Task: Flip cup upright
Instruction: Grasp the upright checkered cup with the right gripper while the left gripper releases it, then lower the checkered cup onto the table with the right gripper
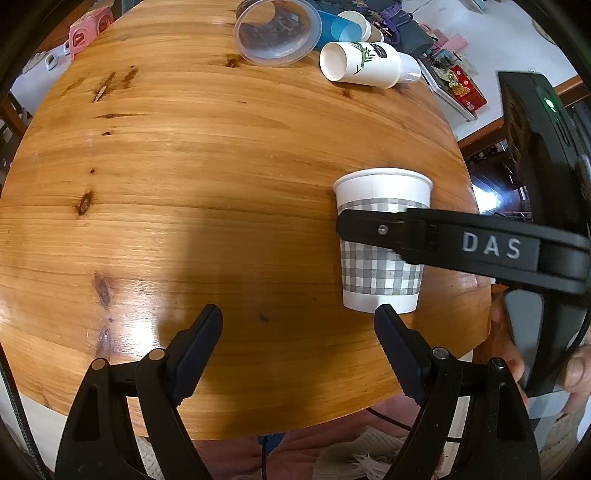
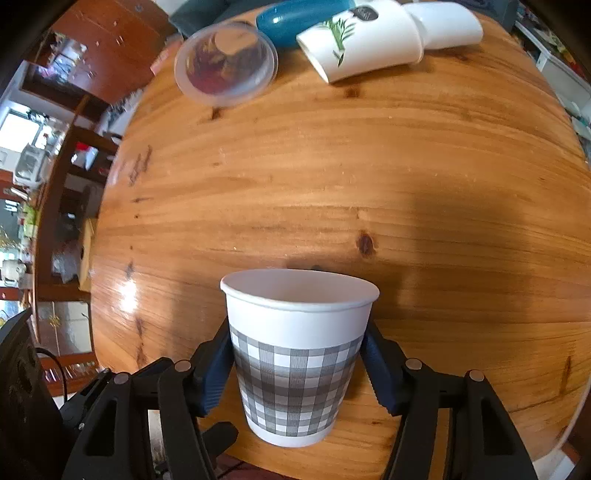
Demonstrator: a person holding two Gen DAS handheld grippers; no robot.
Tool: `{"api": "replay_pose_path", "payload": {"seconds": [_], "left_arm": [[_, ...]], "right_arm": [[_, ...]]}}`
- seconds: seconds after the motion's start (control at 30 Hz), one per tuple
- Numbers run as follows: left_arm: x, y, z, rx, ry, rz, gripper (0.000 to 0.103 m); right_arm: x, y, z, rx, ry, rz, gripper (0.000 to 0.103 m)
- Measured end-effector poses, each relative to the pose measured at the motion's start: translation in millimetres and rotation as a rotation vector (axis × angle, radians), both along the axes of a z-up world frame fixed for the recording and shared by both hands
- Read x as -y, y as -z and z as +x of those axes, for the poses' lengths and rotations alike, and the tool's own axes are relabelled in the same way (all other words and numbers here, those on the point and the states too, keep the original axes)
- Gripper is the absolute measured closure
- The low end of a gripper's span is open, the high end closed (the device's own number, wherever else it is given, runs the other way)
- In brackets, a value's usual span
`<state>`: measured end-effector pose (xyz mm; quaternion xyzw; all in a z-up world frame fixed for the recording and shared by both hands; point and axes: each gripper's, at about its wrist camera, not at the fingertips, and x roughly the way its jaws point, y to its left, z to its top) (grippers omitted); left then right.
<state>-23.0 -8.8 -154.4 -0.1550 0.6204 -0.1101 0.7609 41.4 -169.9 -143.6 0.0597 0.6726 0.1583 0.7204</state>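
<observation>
**Checked cup upright in the right tongs, near the table's edge**

The grey-and-white checked paper cup (image 2: pixel 297 356) stands mouth up on the round wooden table (image 2: pixel 332 184), close to the near edge where the person is. The right gripper (image 2: pixel 297 369) has it by the middle: one dark blue pad (image 2: pixel 214 373) presses the cup's left flank and the other presses the right, both laid flat against the checked band. The cup's base appears to sit on the wood, though from here I cannot be sure it bears its own weight. Its rim is round and undented.

Seen from the left wrist camera, the same cup (image 1: pixel 382 240) has the black finger of the right gripper (image 1: pixel 384 230) lying across its side, with the letters DAS on the arm behind it. A hand (image 1: pixel 517 350) grips that tool's handle just past the cup, off the table's rim.

The left gripper (image 1: pixel 299 325) is spread wide with nothing between its fingers; it hangs over bare wood just beside the cup, its right finger tip near the cup's base without clearly touching.

Well beyond the cup, at the far side of the table, lie a clear plastic container (image 1: pixel 275 31) on its side, a blue cup (image 1: pixel 338 27), and a white cup with a green leaf print (image 1: pixel 364 62), also tipped over, with another white cup nested at its base end.
</observation>
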Motion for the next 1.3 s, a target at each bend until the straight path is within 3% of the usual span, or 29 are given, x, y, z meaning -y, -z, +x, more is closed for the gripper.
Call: {"api": "replay_pose_path", "payload": {"seconds": [0.1, 0.37, 0.47, 0.67, 1.13, 1.3], "left_arm": [[-3.8, -0.7, -1.8, 0.006, 0.001, 0.008, 0.016], [-21.0, -2.7, -10.9, 0.037, -0.025, 0.034, 0.016], [-31.0, -1.9, -11.4, 0.037, -0.056, 0.031, 0.016], [-50.1, -7.7, -13.7, 0.066, -0.126, 0.015, 0.016], [-42.8, -15.5, -10.4, 0.112, -0.108, 0.025, 0.016], [-43.0, -18.5, -12.6, 0.121, -0.108, 0.027, 0.016]], "right_arm": [[11.2, -13.2, -8.1, 0.118, 0.039, 0.033, 0.039], [26.2, -40.8, -55.7, 0.684, 0.133, -0.051, 0.039], [19.1, -38.0, -64.0, 0.794, 0.143, -0.095, 0.039], [-1.2, -26.8, -63.9, 0.861, 0.157, -0.127, 0.039], [-10.7, -11.3, -67.0, 0.823, 0.181, -0.149, 0.036], [-17.1, -4.6, -74.8, 0.808, 0.138, -0.176, 0.026]]}}
